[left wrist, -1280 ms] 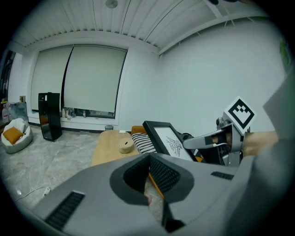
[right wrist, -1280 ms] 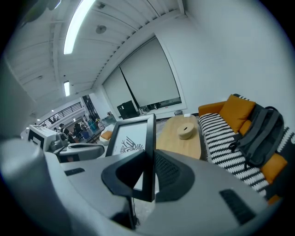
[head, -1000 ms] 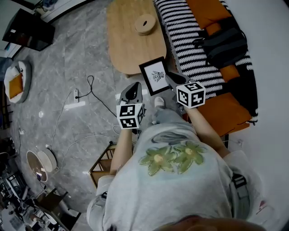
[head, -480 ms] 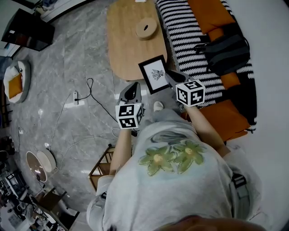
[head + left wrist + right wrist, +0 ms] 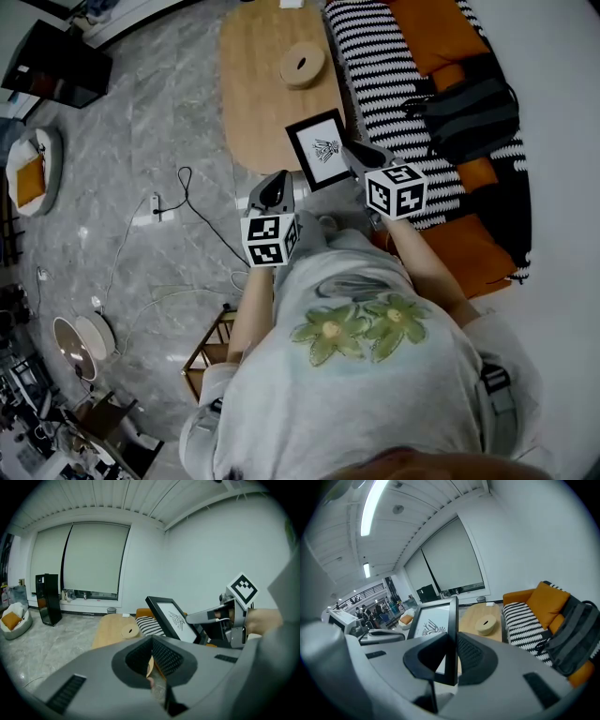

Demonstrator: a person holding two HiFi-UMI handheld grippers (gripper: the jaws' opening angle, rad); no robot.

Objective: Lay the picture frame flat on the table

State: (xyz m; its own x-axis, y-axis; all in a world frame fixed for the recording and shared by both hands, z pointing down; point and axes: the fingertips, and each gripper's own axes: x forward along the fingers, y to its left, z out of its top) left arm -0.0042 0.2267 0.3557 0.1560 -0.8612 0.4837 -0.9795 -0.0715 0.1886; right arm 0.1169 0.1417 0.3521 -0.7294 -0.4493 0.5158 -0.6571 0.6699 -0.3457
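The picture frame (image 5: 319, 150) has a black border, a white mat and a small ink drawing. It hangs tilted in the air over the near end of the wooden table (image 5: 262, 84). My right gripper (image 5: 352, 156) is shut on its right edge; in the right gripper view the frame (image 5: 433, 620) stands edge-on between the jaws of the gripper (image 5: 451, 641). My left gripper (image 5: 274, 185) is lower and to the left of the frame, apart from it. In its own view the left gripper (image 5: 152, 639) is shut with nothing held, and the frame (image 5: 174, 619) shows ahead to the right.
A round tan dish (image 5: 302, 66) sits on the table's far half. To the right, a sofa has a striped throw (image 5: 394, 84), orange cushions and a black backpack (image 5: 469, 103). A power strip with cable (image 5: 155, 202) lies on the grey floor. A wooden stool (image 5: 214, 349) stands near my left side.
The right gripper and the frame have moved a little forward, toward the table's near end. The left gripper has shifted only slightly.
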